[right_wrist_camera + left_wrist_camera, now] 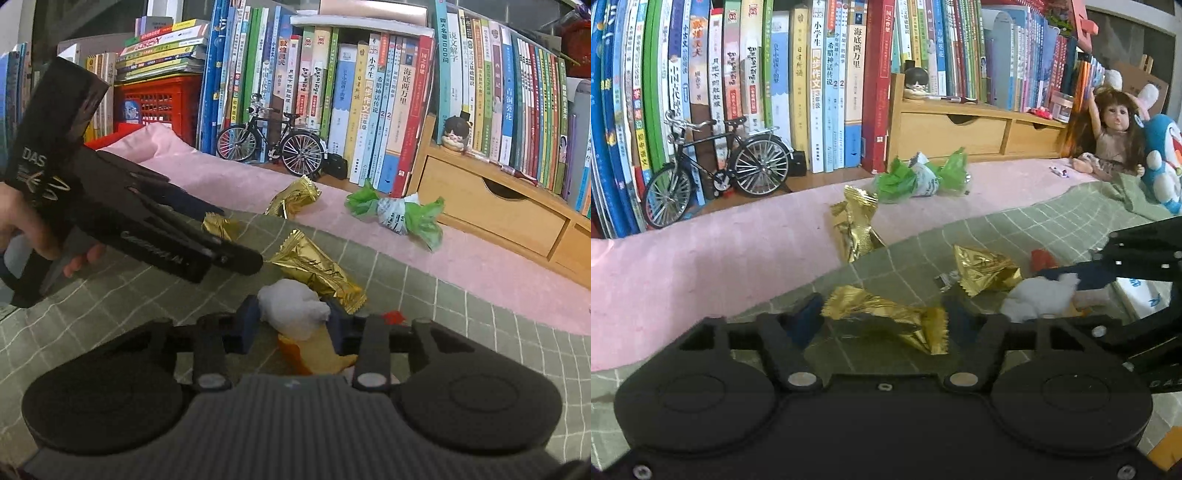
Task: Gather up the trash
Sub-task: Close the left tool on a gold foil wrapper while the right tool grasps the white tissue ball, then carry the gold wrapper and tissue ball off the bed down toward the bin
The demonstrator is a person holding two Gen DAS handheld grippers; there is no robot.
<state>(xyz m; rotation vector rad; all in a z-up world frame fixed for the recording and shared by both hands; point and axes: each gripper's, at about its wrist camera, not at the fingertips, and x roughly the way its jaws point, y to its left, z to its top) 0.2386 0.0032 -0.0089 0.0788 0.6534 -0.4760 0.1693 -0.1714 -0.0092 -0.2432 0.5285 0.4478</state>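
My left gripper [884, 317] is shut on a crumpled gold wrapper [886, 314], whose ends meet the two blue pads; the right wrist view shows this gripper [236, 240] angled down with the wrapper [218, 225] at its tip. My right gripper [293, 321] is shut on a white tissue wad [295, 310], and something orange [317, 356] shows under it. From the left wrist view it [1060, 291] comes in from the right. Two more gold wrappers [855, 225] [986, 271] and a green-and-white wrapper [923, 177] lie loose.
A green checked blanket [1015, 225] overlaps a pink sheet [701, 266]. Behind stand rows of books [820, 92], a model bicycle [716, 166], a wooden drawer unit [960, 129], a doll [1112, 125], a blue plush toy [1163, 162] and a red crate [159, 103]. A red scrap [393, 317] lies by my right gripper.
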